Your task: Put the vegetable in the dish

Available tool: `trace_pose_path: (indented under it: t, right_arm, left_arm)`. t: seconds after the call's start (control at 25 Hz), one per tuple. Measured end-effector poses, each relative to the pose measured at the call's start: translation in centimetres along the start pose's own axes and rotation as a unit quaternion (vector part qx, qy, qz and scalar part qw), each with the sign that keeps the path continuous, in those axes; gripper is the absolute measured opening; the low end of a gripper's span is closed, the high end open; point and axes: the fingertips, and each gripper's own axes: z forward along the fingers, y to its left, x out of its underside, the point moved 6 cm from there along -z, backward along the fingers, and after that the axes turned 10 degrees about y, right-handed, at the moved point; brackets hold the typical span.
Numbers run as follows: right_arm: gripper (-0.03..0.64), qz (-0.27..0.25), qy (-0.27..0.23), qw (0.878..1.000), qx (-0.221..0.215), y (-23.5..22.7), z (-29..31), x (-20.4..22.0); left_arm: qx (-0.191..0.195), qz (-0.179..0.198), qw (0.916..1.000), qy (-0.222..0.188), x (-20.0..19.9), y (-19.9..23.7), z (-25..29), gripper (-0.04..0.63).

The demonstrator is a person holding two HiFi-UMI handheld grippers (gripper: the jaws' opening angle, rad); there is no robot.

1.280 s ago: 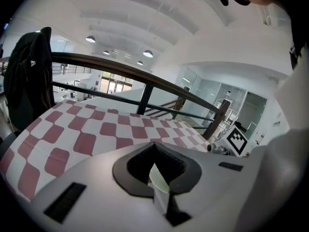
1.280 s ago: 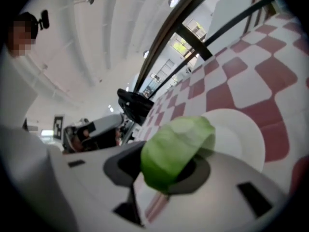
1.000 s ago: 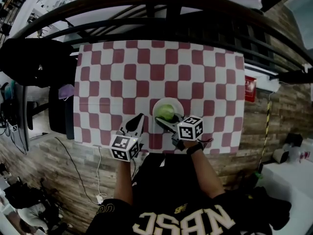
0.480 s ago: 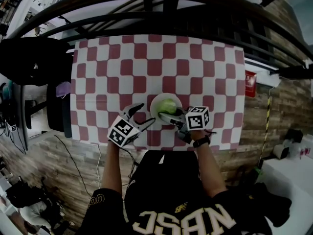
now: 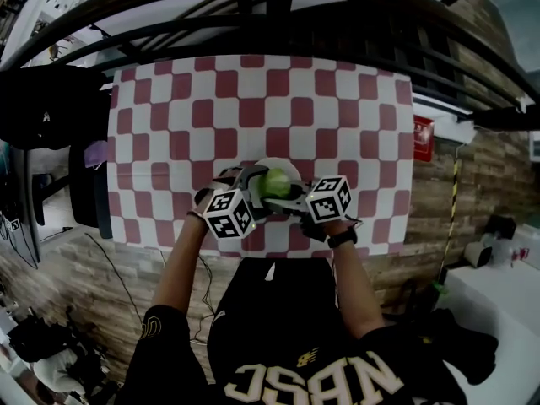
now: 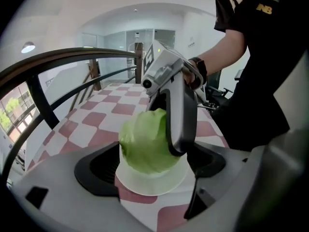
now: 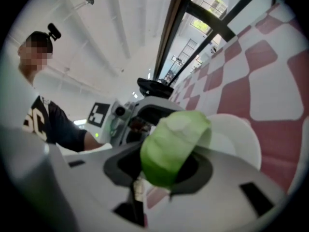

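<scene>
A pale green leafy vegetable (image 5: 275, 182) sits at the white dish (image 5: 283, 165) near the table's front edge. My right gripper (image 5: 285, 196) comes in from the right and is shut on it; in the left gripper view one of its grey fingers (image 6: 181, 115) presses the vegetable's (image 6: 146, 141) side above the dish (image 6: 152, 181). My left gripper (image 5: 243, 184) is at the dish's left side. Its jaws are opening wide, the dish and vegetable lie ahead between them, and its pads touch nothing. In the right gripper view the vegetable (image 7: 173, 144) fills the jaw gap, with the dish (image 7: 237, 138) behind it.
A red-and-white checkered cloth (image 5: 253, 108) covers the table. A dark curved railing (image 5: 278, 7) runs beyond the far edge. A black chair (image 5: 84, 197) stands left of the table, and a brick wall (image 5: 439, 226) lies to the right.
My left gripper has moved from the front edge up and right to the dish, and its jaws have gone from shut to wide open. The right gripper still holds the vegetable at the dish.
</scene>
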Motion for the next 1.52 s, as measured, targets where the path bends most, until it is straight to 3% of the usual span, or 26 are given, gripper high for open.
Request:
trace_pose_path:
  t: [0.12, 0.28, 0.44, 0.52, 0.68, 0.88, 1.08, 1.2, 1.28, 1.32, 1.4, 1.52]
  right_arm:
    - [0.146, 0.007, -0.010, 1.000, 0.000, -0.4, -0.7, 0.2]
    - [0.159, 0.005, -0.010, 1.000, 0.012, -0.5, -1.6, 0.4]
    - [0.241, -0.050, 0.053, 0.993, 0.091, -0.9, -3.1, 2.5]
    - [0.256, -0.056, 0.057, 0.988, 0.131, -1.5, -4.6, 3.4]
    - [0.255, -0.038, -0.026, 0.978, 0.203, -2.7, -8.1, 3.9]
    - [0.255, -0.030, -0.128, 0.965, 0.226, -1.8, -10.5, 3.0]
    - [0.256, -0.051, -0.142, 0.958, 0.246, 0.0, -10.4, 1.7]
    - [0.255, -0.078, -0.161, 0.943, 0.281, 2.2, -10.8, 0.2]
    - [0.255, -0.087, -0.177, 0.927, 0.319, 3.7, -11.0, -0.6]
    - [0.255, -0.089, -0.185, 0.918, 0.339, 4.5, -11.0, -1.1]
    - [0.253, -0.100, -0.203, 0.900, 0.372, 6.2, -11.1, -2.3]
    - [0.230, -0.136, -0.235, 0.880, 0.389, 9.4, -11.0, -5.0]
  left_arm:
    - [-0.022, 0.029, 0.9993, 0.010, -0.3, 0.1, 1.0, 0.439]
    - [-0.012, 0.008, 0.9999, 0.008, -0.7, 0.2, 1.1, 0.422]
    - [0.002, 0.004, 0.9995, 0.032, -0.3, -0.2, 0.7, 0.417]
    - [0.001, 0.012, 0.9984, 0.056, 0.2, -0.4, 0.6, 0.413]
    - [-0.021, 0.021, 0.9950, 0.095, 0.6, -0.9, 0.8, 0.407]
    - [-0.079, 0.058, 0.9867, 0.129, 0.2, -0.4, 1.9, 0.408]
    - [-0.112, 0.041, 0.9890, 0.087, -0.7, 0.2, 1.3, 0.411]
    - [-0.128, -0.034, 0.9909, 0.020, -1.7, 1.5, -1.4, 0.411]
    - [-0.138, -0.112, 0.9832, -0.042, -2.2, 2.5, -4.3, 0.411]
    - [-0.143, -0.154, 0.9748, -0.076, -2.4, 3.1, -6.2, 0.410]
    - [-0.164, -0.224, 0.9507, -0.139, -2.7, 4.1, -10.2, 0.389]
    - [-0.234, -0.264, 0.9126, -0.206, -3.6, 4.7, -16.2, 0.287]
